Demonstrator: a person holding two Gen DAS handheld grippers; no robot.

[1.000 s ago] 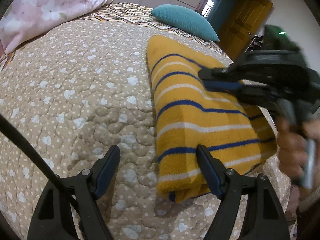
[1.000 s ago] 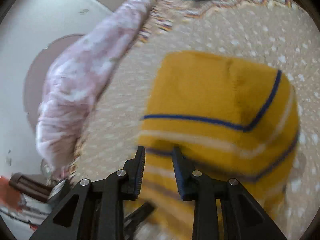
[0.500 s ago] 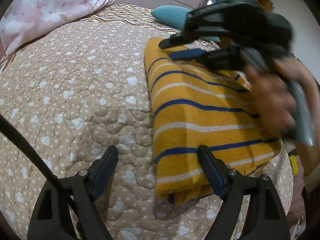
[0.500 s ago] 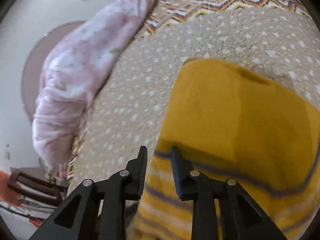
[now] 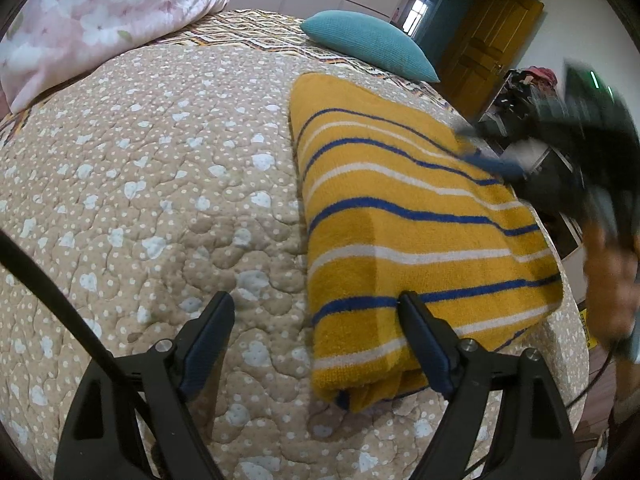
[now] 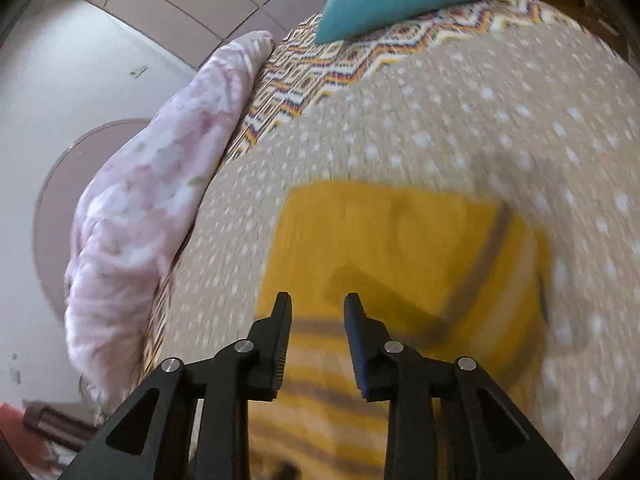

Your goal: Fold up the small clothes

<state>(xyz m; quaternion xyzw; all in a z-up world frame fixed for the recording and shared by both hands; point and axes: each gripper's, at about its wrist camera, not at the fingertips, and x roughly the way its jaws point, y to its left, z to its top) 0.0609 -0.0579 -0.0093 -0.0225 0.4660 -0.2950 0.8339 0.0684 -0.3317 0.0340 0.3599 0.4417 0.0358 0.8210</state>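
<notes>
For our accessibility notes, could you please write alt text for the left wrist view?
A folded yellow striped garment lies on a dotted beige quilt, its near corner between the open left gripper fingers. The blurred right gripper hovers at its far edge.

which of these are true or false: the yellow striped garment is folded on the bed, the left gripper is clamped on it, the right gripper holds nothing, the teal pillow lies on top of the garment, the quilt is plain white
1. The yellow striped garment lies folded on the bed. True.
2. The left gripper is clamped on it. False: it stands wide open, one finger over the garment's near corner, the other over the quilt.
3. The right gripper holds nothing. True: its jaws have just been opening, with nothing between them.
4. The teal pillow lies on the garment. False: it lies apart, farther up the bed.
5. The quilt is plain white. False: it is tan with pale spots.
</notes>
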